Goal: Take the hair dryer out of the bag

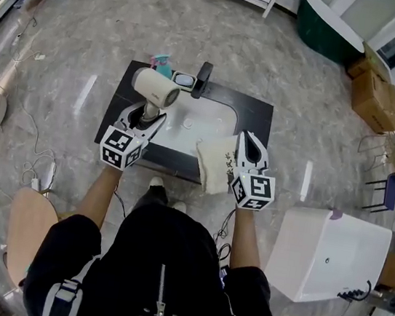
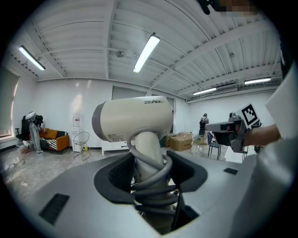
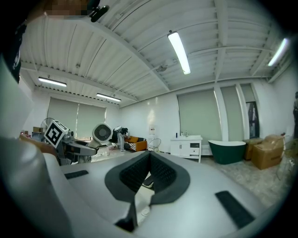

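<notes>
1. I am gripping the hair dryer (image 1: 156, 87) with my left gripper (image 1: 147, 113). The jaws are standing wide and pressing on its handle, over the grey cord (image 2: 151, 179) coiled round it.
2. The dryer is already clear of the bag (image 1: 215, 165). It is hanging upright, head up, over the left half of the vanity top (image 1: 252, 110), toward the back-left corner.
3. My right gripper (image 1: 248, 141) is clenching fully. From the head view I am judging that it is pinching the cream bag's edge, with the bag drooping over the front edge of the basin (image 1: 207, 118).
4. Risk: the pads are bearing on cord loops, not bare handle. If a loop is rolling, the top-heavy dryer could be tipping or sliding down into the basin.
5. Risk: the faucet (image 1: 202, 79) is standing just beside the dryer's head at the back edge, so a careless swing right would be knocking it.
6. Risk: the pinch on the thin cloth is looking shallow, so the bag could be slipping off the front edge.
</notes>
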